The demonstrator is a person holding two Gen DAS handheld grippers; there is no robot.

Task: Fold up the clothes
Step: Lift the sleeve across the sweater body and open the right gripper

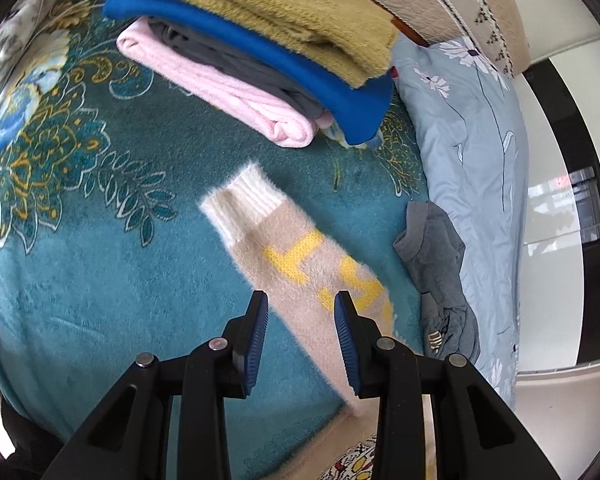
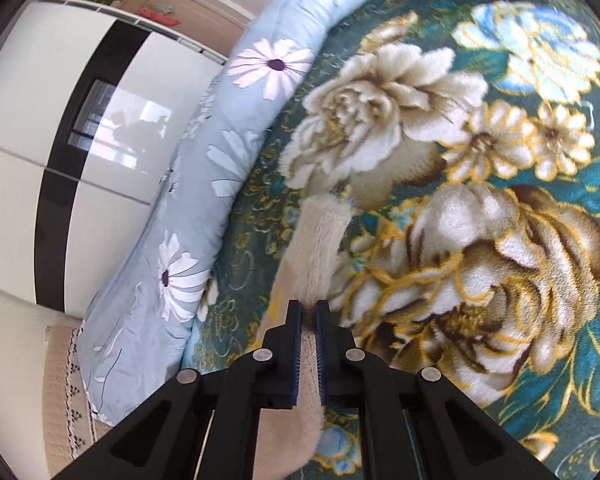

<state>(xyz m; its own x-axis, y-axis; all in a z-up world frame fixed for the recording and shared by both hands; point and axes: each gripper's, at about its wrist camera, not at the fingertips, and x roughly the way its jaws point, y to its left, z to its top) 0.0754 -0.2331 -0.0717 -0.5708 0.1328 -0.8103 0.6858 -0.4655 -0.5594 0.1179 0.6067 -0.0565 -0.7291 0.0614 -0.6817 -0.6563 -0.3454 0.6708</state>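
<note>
The right tongs (image 2: pixel 308 312) are pressed together on a fuzzy beige edge of the sweater (image 2: pixel 320 240), the knit pinched between the blue pads and trailing away toward twelve o'clock over the flowered teal blanket (image 2: pixel 480 120) on the bed. In the left wrist view, the left tongs (image 1: pixel 301 312) stand spread with nothing pinched; the sweater's sleeve (image 1: pixel 300 248), beige with yellow marks and a white ribbed cuff, runs under them from about five o'clock up to eleven o'clock.

The step in hand looks like carrying a gripped edge across to make a fold. To do it well, keep the right pinch firm and lift only enough for the knit to clear the blanket, so the fluffy pile does not drag and twist. The left tongs could close on the sleeve or pin it flat, keeping the crease straight. Lay the edge down square, well apart from the stack of folded clothes (image 1: pixel 260 40) at twelve o'clock and the crumpled grey garment (image 1: pixel 440 272) at three o'clock.
</note>
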